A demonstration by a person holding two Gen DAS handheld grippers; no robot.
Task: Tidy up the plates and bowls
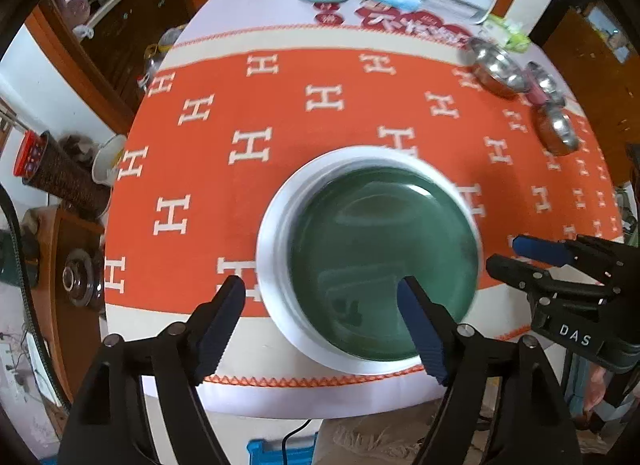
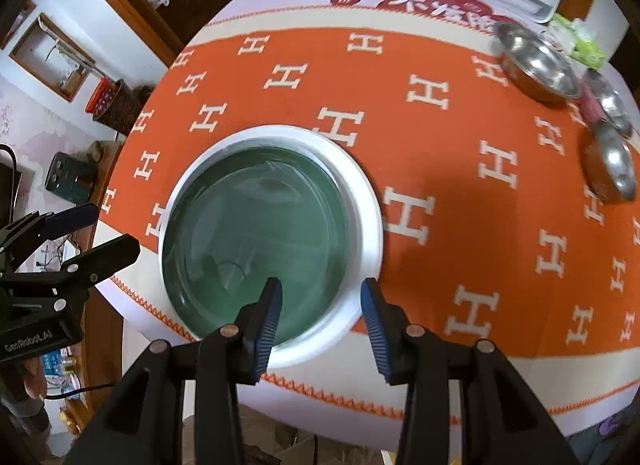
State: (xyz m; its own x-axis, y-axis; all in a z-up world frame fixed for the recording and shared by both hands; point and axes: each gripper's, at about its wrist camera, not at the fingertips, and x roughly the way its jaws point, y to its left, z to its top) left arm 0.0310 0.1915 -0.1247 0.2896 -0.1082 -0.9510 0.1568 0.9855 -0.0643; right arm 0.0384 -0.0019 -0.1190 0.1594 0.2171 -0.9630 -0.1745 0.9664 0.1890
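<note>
Orange H-patterned cloth (image 1: 280, 113) carries a green plate (image 1: 380, 261) apparently nested in a white one (image 1: 272, 249). Left gripper (image 1: 324, 297) and right gripper (image 2: 320, 305) hover above, jaws apart, empty.

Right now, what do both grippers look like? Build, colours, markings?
Both are matte black two-finger clamps with silver pivot pins and ribbed blue pads. The left gripper reads "GenRobot.AI" on its body in the right wrist view; the right gripper reads "DAS".

black gripper (image 1: 324, 301) — ribbed blue pads (image 1: 420, 329)
</note>
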